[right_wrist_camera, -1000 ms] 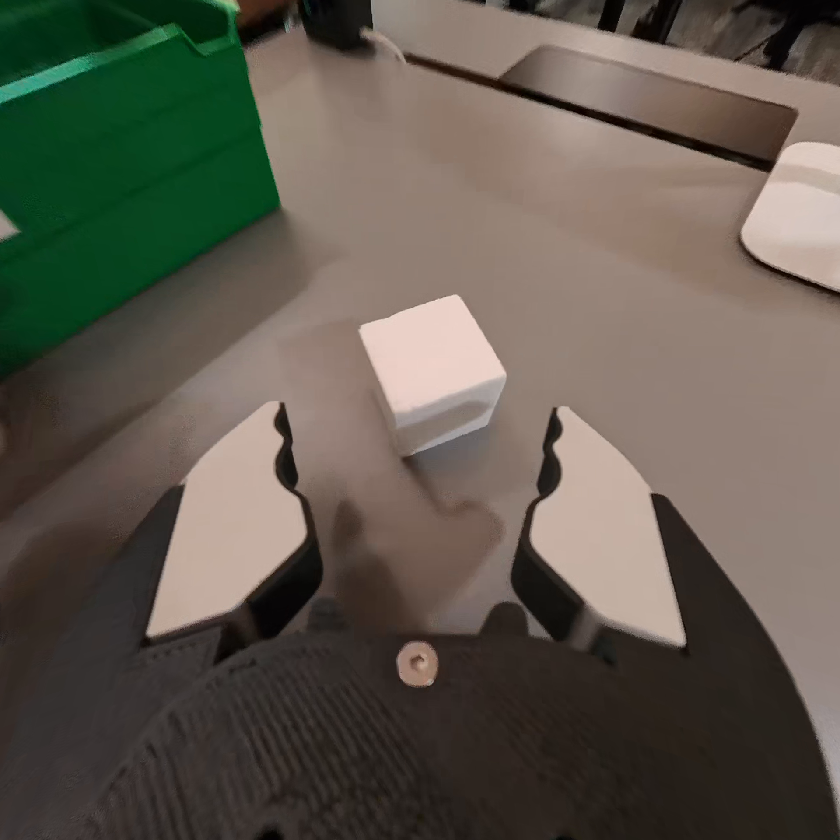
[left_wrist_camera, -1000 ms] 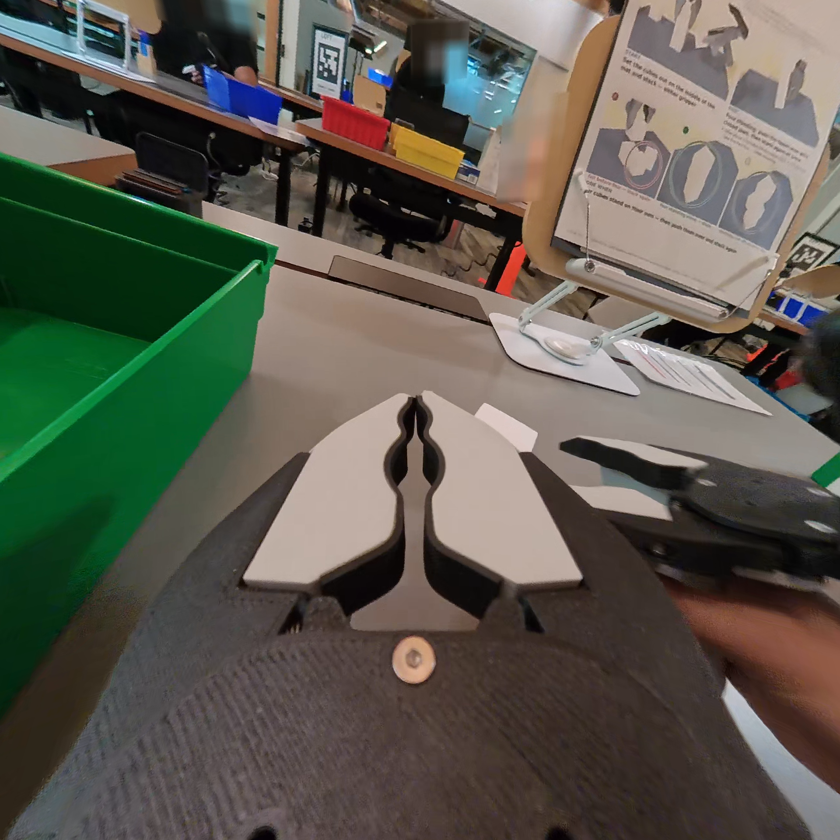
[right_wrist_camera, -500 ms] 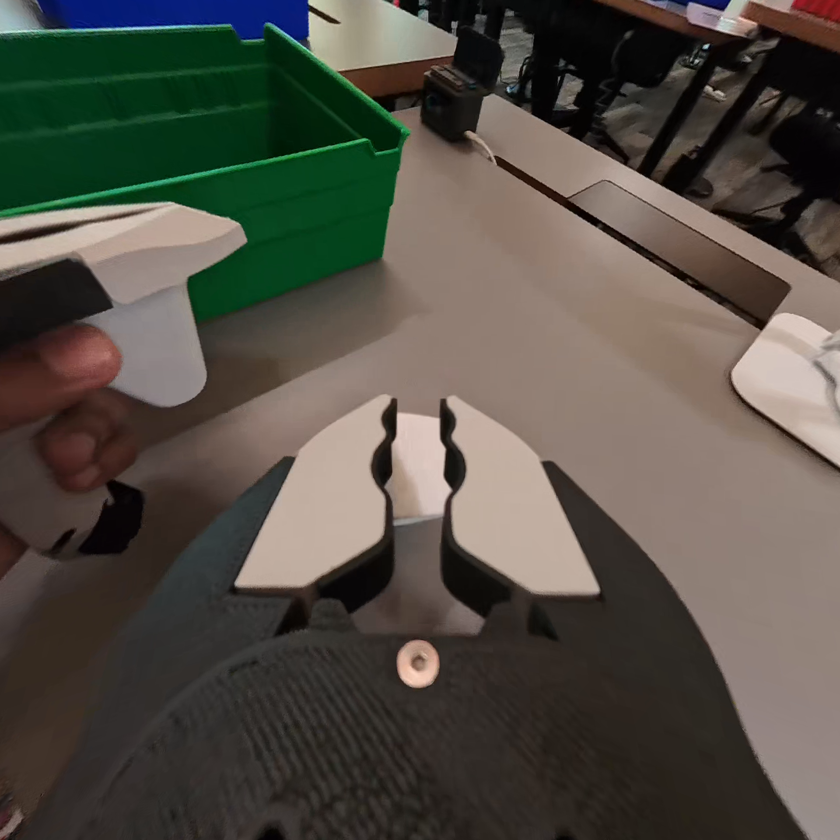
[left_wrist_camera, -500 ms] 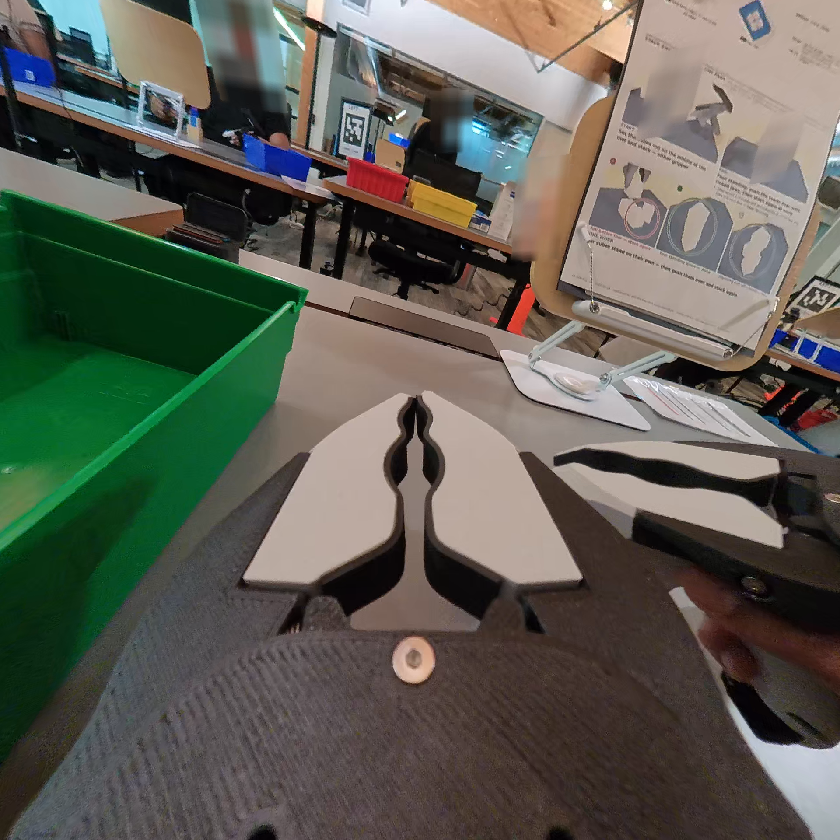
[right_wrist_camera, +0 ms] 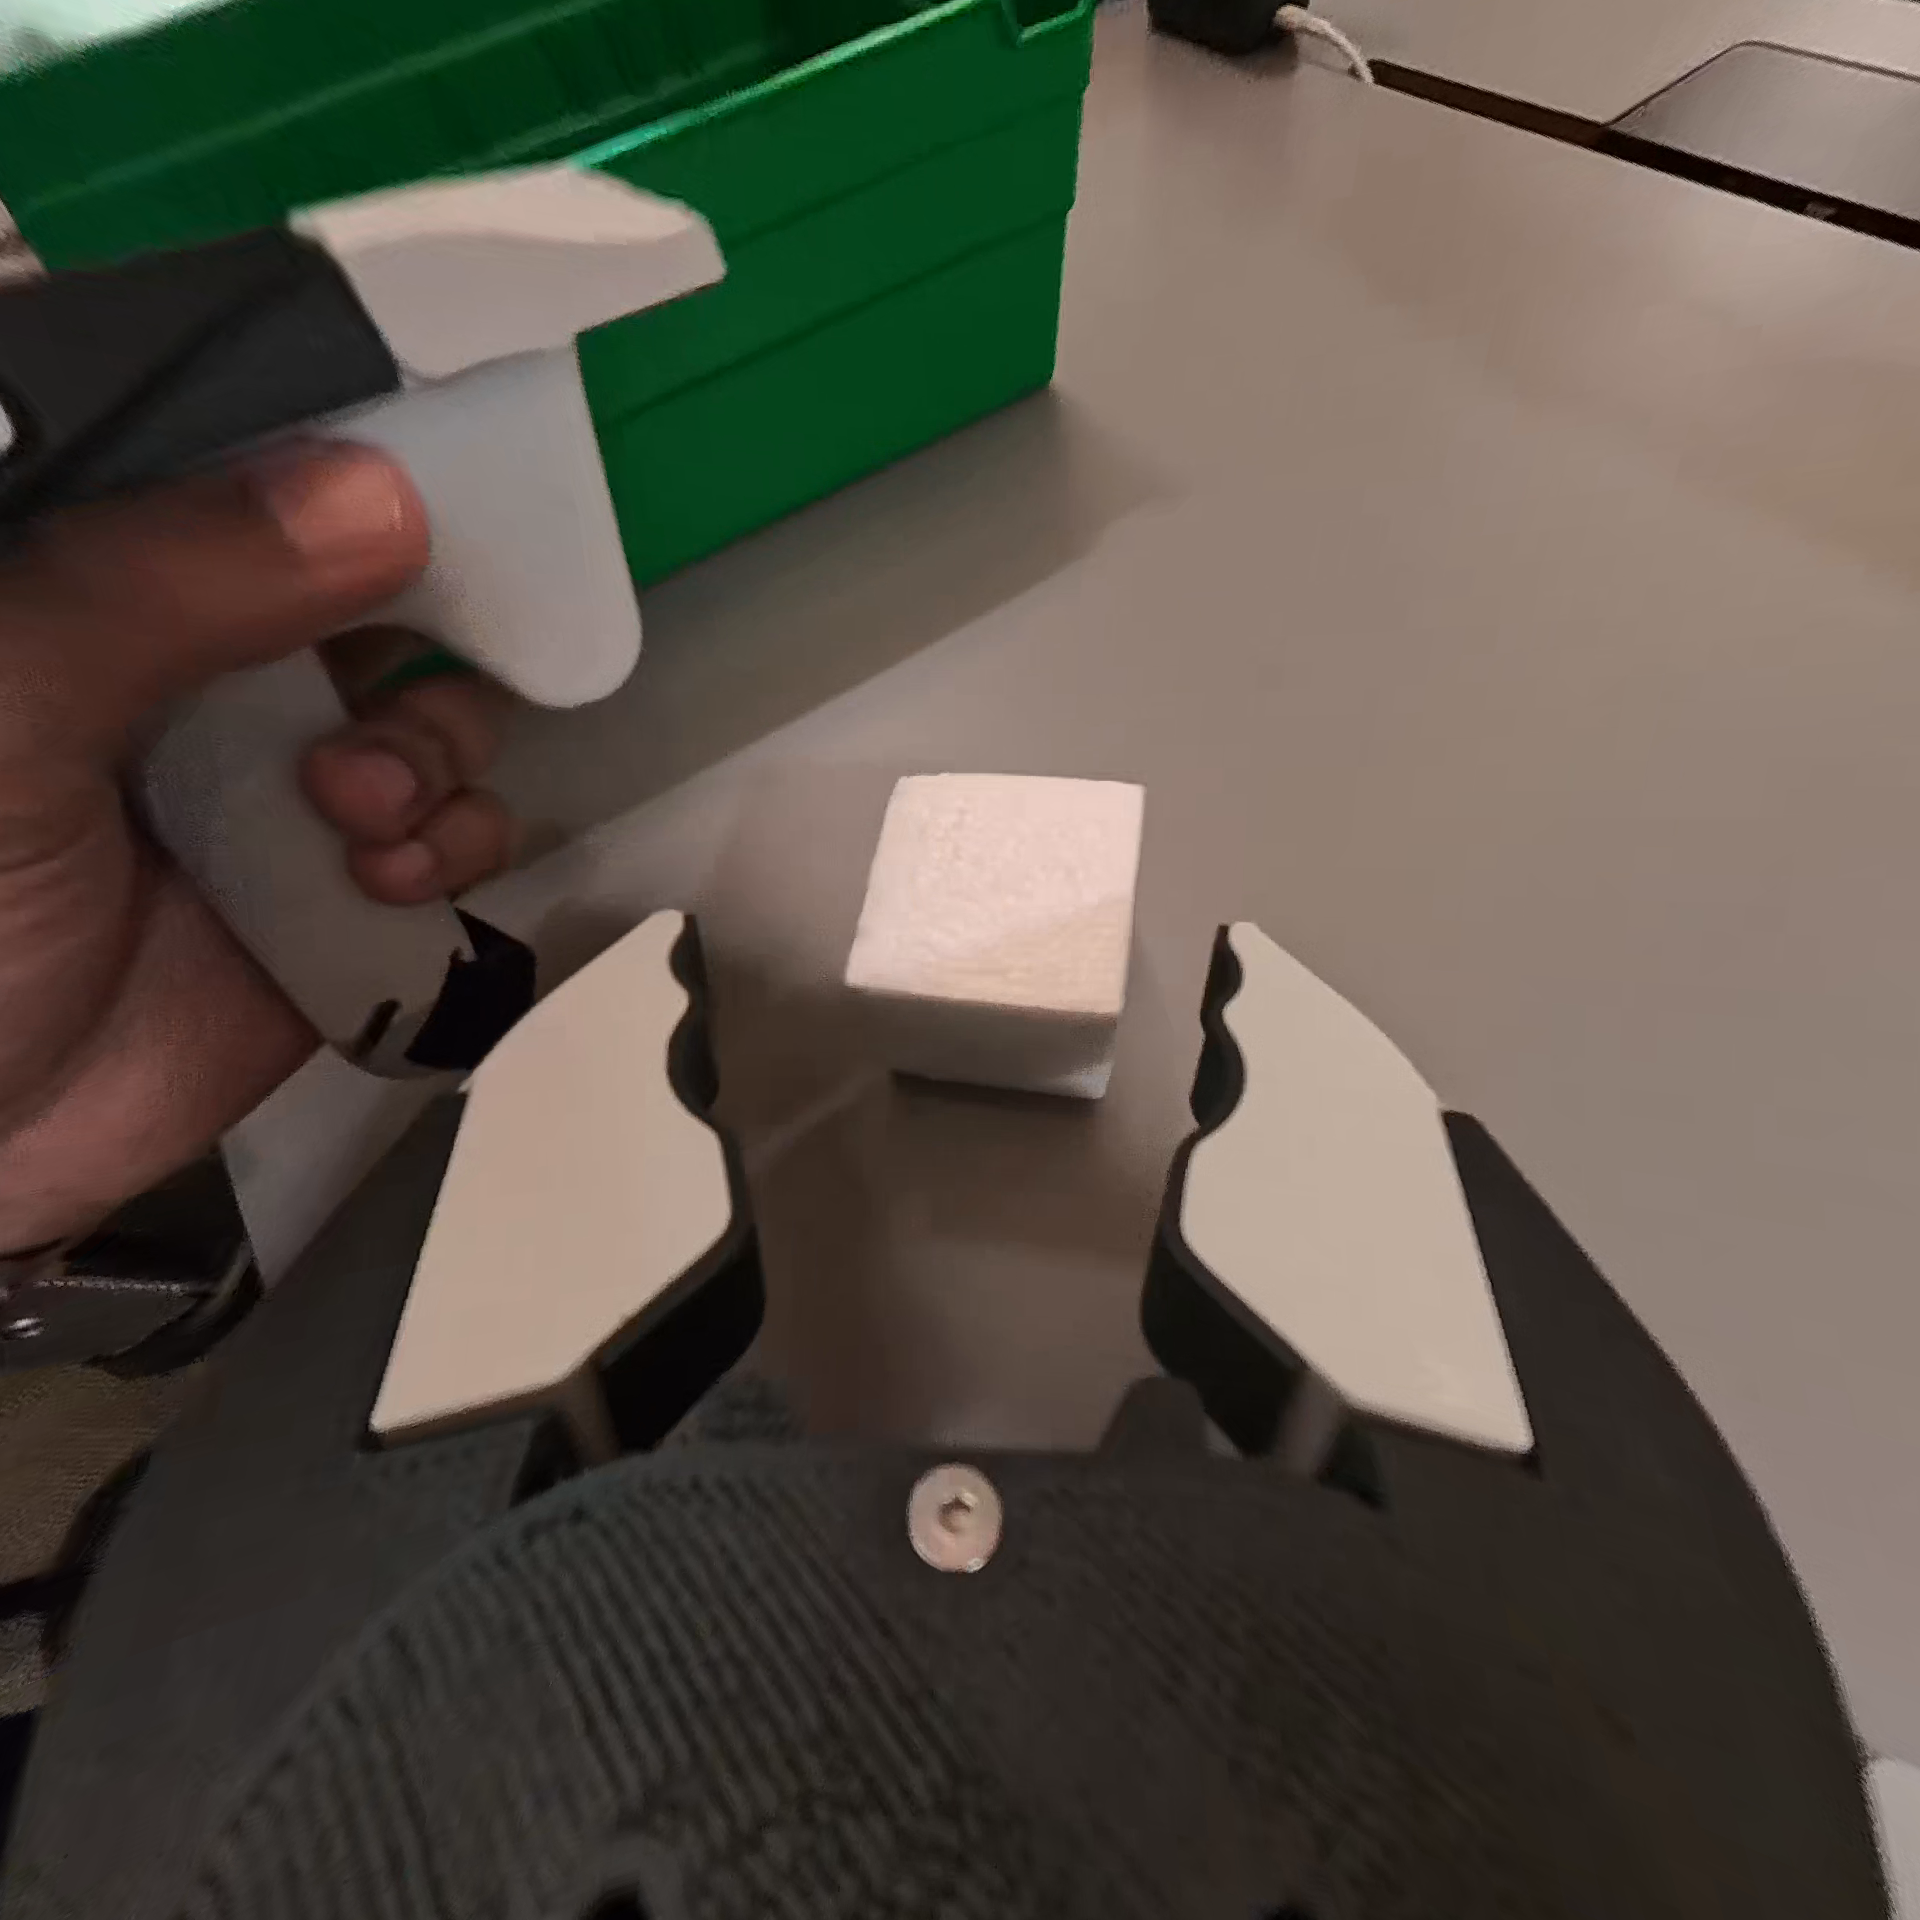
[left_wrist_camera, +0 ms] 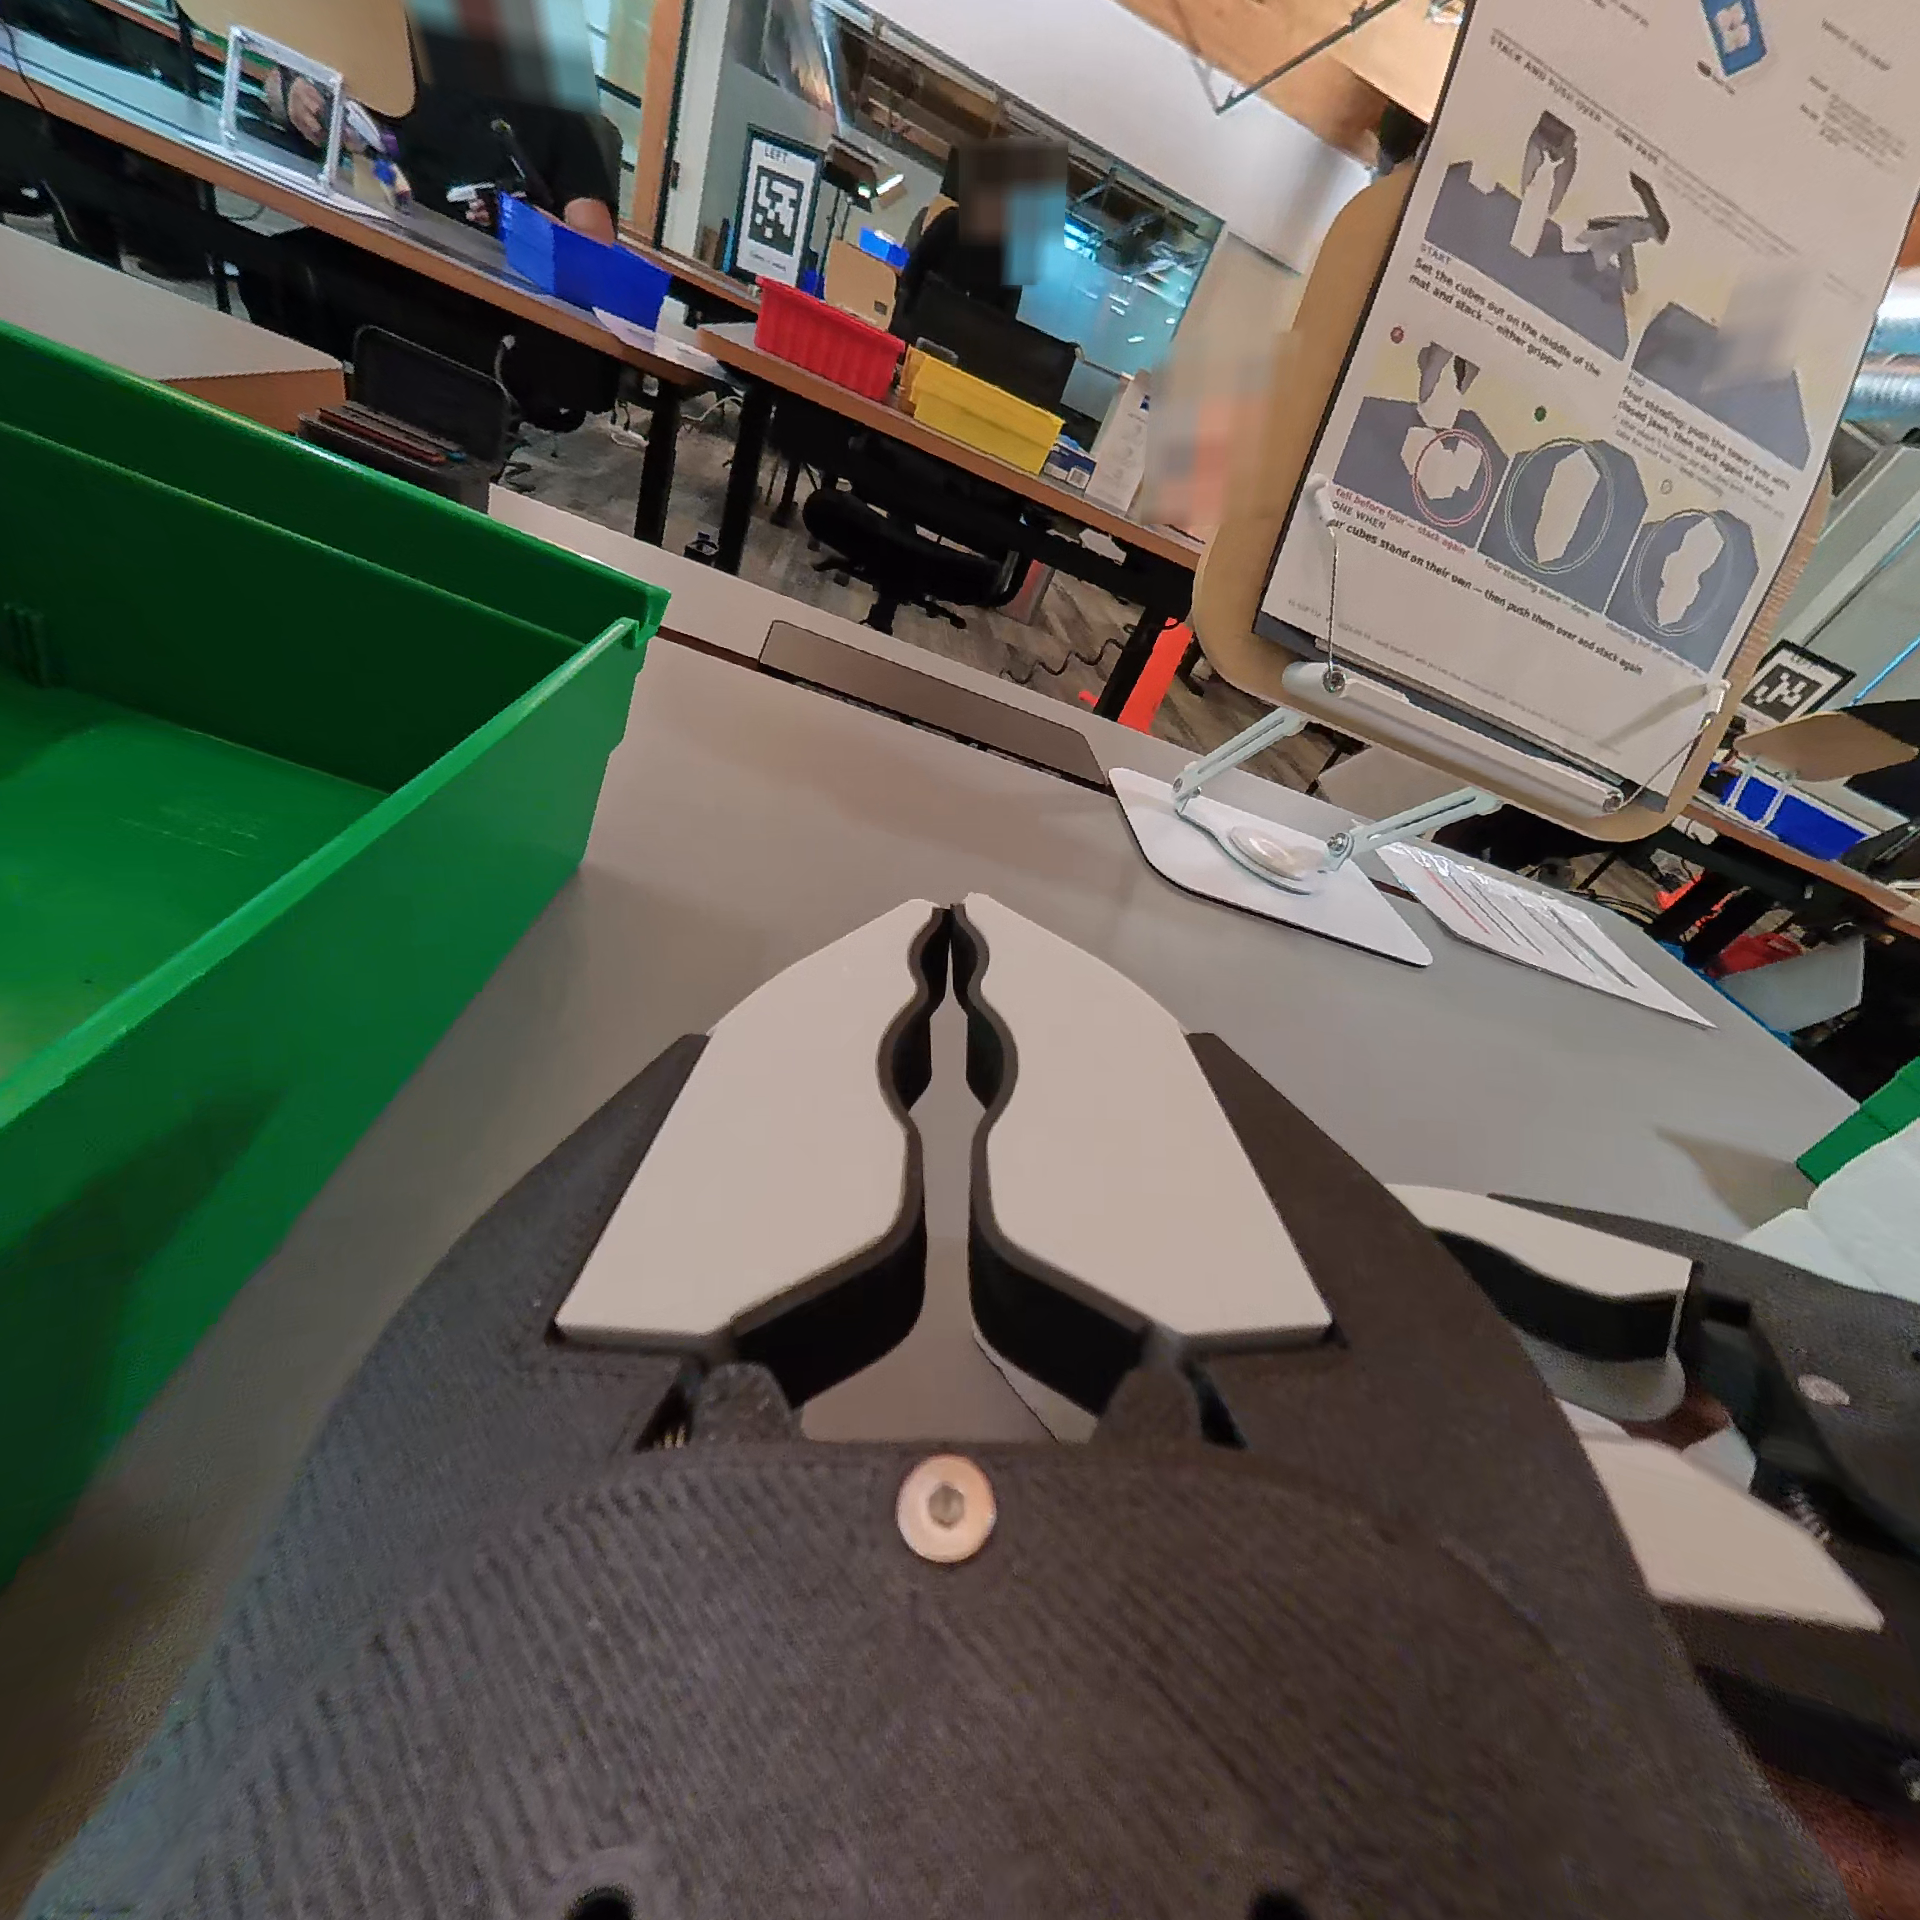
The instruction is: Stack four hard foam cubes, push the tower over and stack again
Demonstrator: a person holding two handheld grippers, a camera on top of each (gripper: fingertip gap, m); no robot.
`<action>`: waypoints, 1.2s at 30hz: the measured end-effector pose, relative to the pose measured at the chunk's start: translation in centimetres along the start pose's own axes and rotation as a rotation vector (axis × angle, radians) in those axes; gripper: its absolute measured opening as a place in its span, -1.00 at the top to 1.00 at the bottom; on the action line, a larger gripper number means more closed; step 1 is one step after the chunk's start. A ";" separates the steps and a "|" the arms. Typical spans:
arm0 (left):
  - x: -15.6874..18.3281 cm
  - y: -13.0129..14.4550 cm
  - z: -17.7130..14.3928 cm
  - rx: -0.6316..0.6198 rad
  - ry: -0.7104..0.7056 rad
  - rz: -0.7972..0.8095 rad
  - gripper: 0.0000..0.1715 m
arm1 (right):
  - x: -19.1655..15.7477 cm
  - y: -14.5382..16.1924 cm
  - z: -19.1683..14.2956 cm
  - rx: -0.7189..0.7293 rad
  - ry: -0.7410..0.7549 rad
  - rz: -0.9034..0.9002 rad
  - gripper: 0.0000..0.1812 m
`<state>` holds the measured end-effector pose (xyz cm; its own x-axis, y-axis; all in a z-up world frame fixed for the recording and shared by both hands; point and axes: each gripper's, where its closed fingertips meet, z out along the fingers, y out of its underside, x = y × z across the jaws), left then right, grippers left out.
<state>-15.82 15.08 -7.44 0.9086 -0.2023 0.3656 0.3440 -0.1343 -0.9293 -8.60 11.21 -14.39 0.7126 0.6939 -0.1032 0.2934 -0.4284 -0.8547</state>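
My right gripper (right_wrist_camera: 956, 935) is open. A white foam cube (right_wrist_camera: 997, 914) stands on the grey table (right_wrist_camera: 1455, 623) between its fingertips, with a gap on each side. My left gripper (left_wrist_camera: 951, 914) is shut and empty, held low over the table beside the green bin (left_wrist_camera: 312, 831). In the right wrist view, a hand (right_wrist_camera: 156, 779) holds the left gripper's white handle (right_wrist_camera: 499, 540) just left of the cube. The right gripper also shows at the lower right of the left wrist view (left_wrist_camera: 1558, 1288).
The green bin (right_wrist_camera: 831, 312) stands at the table's left, open-topped. A document stand (left_wrist_camera: 1278, 873) with an instruction sheet and a loose paper (left_wrist_camera: 1538, 935) are at the far right. A dark panel (left_wrist_camera: 935, 696) is set in the table's far edge. Other desks with coloured bins stand behind. About 11 cm separates my left fingertips from my right.
The right gripper closed on the white cube half a second ago and has now opened, leaving the cube between its fingers. The left gripper stayed shut and shifted slightly.
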 end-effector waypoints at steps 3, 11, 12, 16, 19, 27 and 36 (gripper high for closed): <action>0.0 0.1 0.0 -0.005 0.004 -0.005 1.00 | 0.0 1.4 0.9 -0.075 0.063 -0.057 0.01; -0.1 0.0 0.0 0.003 0.000 -0.008 1.00 | -1.9 -5.4 -4.2 0.136 0.020 -0.169 0.39; 0.0 0.1 0.0 -0.003 0.006 -0.014 1.00 | -2.2 -7.7 -6.0 0.187 -0.004 -0.196 0.39; 0.5 1.2 0.3 -0.063 0.040 -0.044 1.00 | -3.3 -14.7 -14.9 0.318 -0.170 -0.378 0.39; 0.9 1.7 0.4 -0.088 0.062 -0.034 1.00 | -0.3 -15.9 -20.1 0.294 -0.163 -0.558 0.39; 2.7 3.2 0.6 -0.156 0.115 0.065 0.99 | 7.0 -8.8 -25.4 0.165 -0.338 -0.665 0.39; 5.2 5.1 0.5 -0.224 0.173 0.184 0.99 | 9.4 -5.5 -25.2 0.070 -0.474 -0.600 0.39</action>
<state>-9.26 13.80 -10.26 0.8903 -0.4018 0.2141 0.1000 -0.2863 -0.9529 12.48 5.53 2.19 0.0897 0.9767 0.1951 0.4913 0.1270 -0.8617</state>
